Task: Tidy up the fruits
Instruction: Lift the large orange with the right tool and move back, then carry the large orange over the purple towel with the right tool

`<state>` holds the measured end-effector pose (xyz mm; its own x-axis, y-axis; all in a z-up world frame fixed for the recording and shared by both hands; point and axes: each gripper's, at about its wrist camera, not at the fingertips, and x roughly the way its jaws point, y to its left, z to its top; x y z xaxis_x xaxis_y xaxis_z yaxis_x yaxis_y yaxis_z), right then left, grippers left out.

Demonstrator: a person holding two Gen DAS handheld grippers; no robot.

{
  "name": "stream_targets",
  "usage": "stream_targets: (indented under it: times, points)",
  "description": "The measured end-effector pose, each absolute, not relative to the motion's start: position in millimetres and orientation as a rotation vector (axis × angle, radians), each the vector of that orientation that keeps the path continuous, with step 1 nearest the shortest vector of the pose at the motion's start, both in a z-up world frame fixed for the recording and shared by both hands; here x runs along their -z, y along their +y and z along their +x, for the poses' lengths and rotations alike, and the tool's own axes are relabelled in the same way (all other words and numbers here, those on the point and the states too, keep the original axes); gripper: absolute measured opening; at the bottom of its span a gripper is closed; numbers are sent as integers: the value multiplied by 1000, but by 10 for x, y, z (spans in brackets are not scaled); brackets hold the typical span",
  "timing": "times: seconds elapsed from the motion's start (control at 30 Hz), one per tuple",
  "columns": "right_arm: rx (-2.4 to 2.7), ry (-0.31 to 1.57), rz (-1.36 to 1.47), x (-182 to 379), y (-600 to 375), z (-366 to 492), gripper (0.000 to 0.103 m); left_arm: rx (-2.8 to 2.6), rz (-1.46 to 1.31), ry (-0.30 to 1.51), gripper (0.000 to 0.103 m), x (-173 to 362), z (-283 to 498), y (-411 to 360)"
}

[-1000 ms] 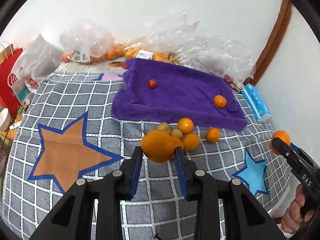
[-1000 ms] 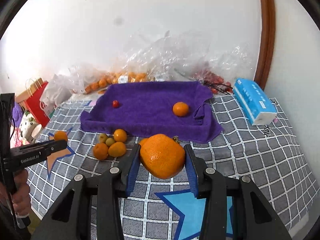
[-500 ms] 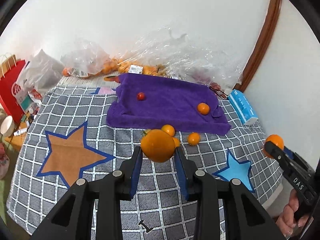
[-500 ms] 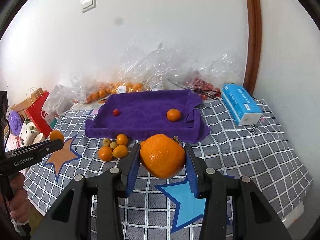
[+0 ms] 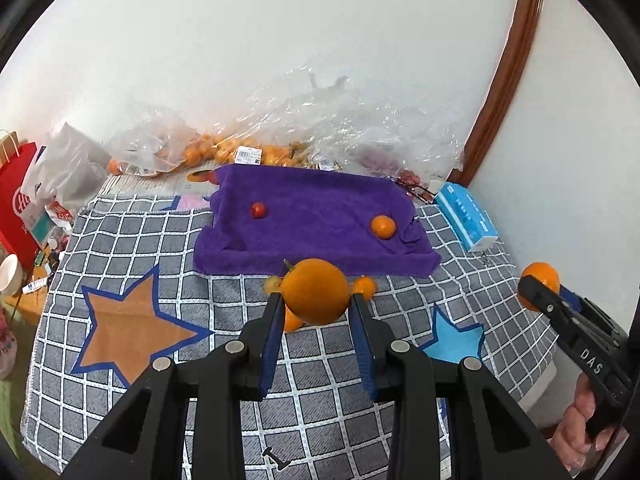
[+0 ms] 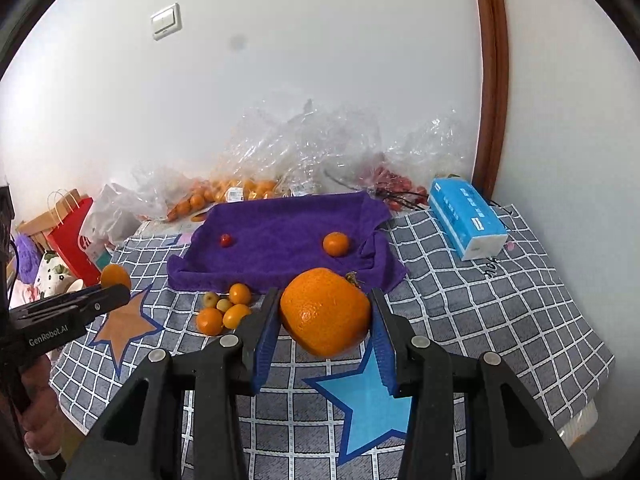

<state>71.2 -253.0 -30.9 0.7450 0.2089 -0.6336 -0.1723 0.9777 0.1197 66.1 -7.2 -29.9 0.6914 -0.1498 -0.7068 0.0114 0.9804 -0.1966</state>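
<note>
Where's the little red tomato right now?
The red tomato lies on the left part of the purple towel in both wrist views, apart from the small orange on the towel's right side.

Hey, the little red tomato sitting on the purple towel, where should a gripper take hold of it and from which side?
Grip the red tomato across its round middle, coming down from above. It sits alone on the flat purple towel, apart from the small orange, so both sides look free for the fingers.
</note>
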Motion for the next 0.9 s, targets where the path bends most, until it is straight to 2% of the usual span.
stream_targets:
  times: [0.9]
  points:
    - [-194,728,67,335,-2423,1100,43,70,-203,821,31,266,1085,169]
